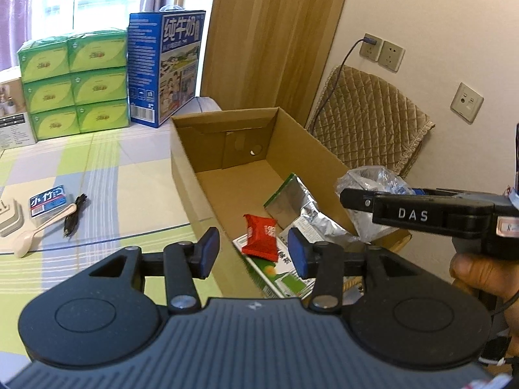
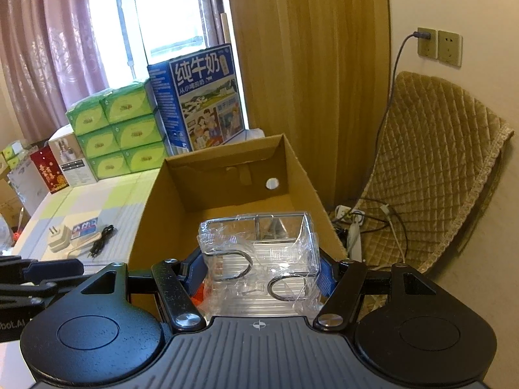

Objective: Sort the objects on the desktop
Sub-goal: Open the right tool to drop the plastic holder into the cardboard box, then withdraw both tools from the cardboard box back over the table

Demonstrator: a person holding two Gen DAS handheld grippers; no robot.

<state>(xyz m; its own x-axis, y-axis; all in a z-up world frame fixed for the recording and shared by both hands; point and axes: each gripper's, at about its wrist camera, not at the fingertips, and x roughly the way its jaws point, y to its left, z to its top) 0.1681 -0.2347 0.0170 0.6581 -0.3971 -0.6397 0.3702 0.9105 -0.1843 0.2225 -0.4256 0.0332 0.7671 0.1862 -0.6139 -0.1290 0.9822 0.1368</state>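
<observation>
A: Item in hand?
B: Clear plastic packaging (image 2: pixel 259 259), pinched between the right gripper (image 2: pixel 261 275) pads, lower centre of frame, above the cardboard box (image 2: pixel 146 214).
A: Step?
B: Likely depositing; next, lower and release into the box.
A: Left gripper (image 1: pixel 253 251)?
B: Parted wide, empty, over the red packet (image 1: pixel 261 238).

Table with green-and-grey checked cloth (image 1: pixel 107 168), open cardboard box (image 1: pixel 185 168), stacked green tissue packs (image 1: pixel 74 81), blue milk carton case (image 1: pixel 165 68), cream spoon (image 1: pixel 42 227), black cable (image 1: pixel 74 215), white charger plug (image 2: pixel 60 238).
</observation>
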